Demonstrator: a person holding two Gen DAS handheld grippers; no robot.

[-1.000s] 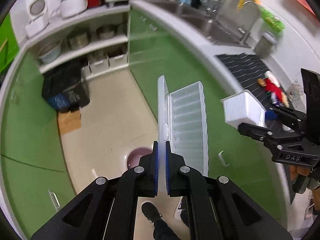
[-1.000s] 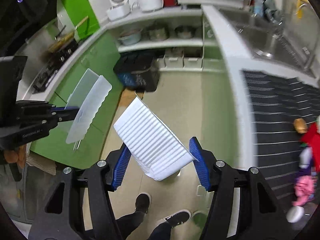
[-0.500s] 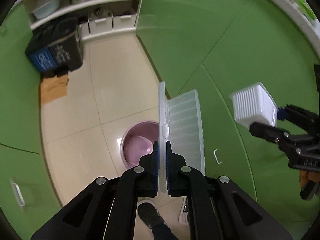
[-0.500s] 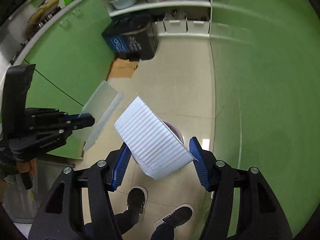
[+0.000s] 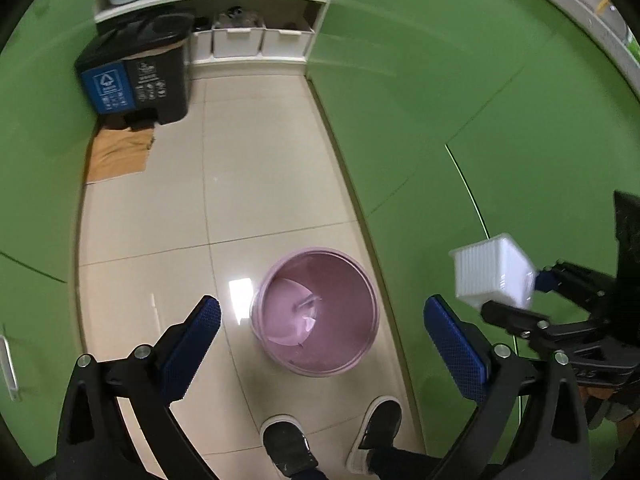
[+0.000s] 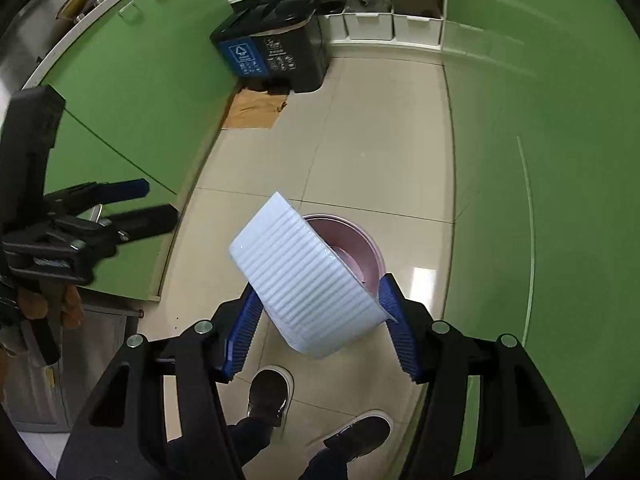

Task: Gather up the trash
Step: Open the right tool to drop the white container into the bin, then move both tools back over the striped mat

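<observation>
A pink round bin stands on the tiled floor below both grippers; its rim also shows in the right wrist view. A clear plastic lid lies inside it. My left gripper is open and empty above the bin; it also shows at the left of the right wrist view. My right gripper is shut on a white ribbed plastic container, held tilted over the bin. The container also shows in the left wrist view.
A black and blue recycling bin stands at the far end of the aisle, with flat cardboard beside it. Green cabinet doors line both sides. The person's shoes are just behind the pink bin. White storage boxes sit under shelves.
My left gripper has opened and the clear lid has dropped into the pink bin. Both grippers have moved lower, toward the bin. The right gripper still holds the white container.
</observation>
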